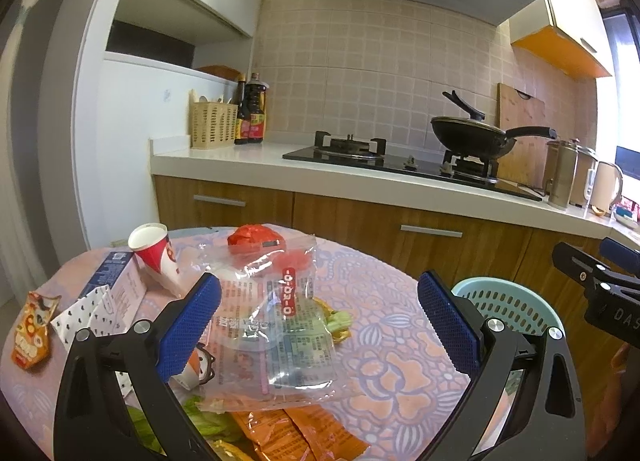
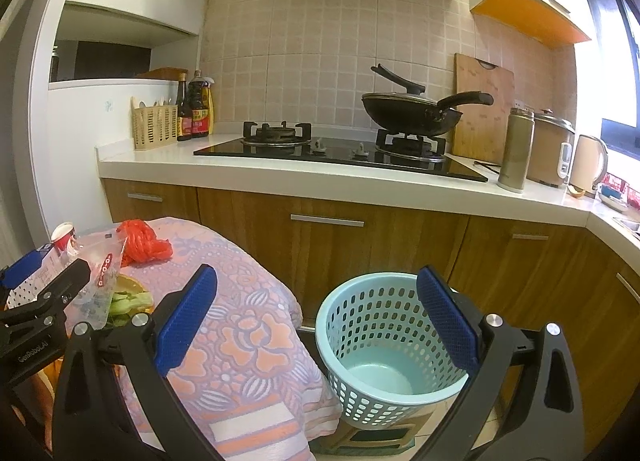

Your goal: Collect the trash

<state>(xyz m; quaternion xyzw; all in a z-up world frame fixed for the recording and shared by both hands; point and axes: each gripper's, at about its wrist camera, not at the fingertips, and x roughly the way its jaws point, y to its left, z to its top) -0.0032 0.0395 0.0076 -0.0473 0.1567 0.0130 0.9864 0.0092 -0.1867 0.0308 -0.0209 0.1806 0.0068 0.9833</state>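
Observation:
Trash lies on a round table with a floral cloth (image 1: 400,373): a clear plastic bag (image 1: 276,325), a red crumpled bag (image 1: 256,239), a tipped paper cup (image 1: 154,255), a blue and white carton (image 1: 116,285), orange snack wrappers (image 1: 32,335) and green vegetable scraps (image 1: 340,319). My left gripper (image 1: 316,321) is open above the clear bag, empty. My right gripper (image 2: 316,325) is open and empty, over the table's right edge and a light blue perforated basket (image 2: 384,345) on the floor. The basket (image 1: 508,301) is empty inside.
A kitchen counter (image 2: 280,177) runs behind, with a gas hob (image 2: 344,153), a black pan (image 2: 412,111), sauce bottles (image 2: 194,109), a utensil holder (image 2: 154,125), a flask (image 2: 516,149) and a kettle (image 2: 588,165). Wooden cabinets (image 2: 360,245) stand close behind the basket.

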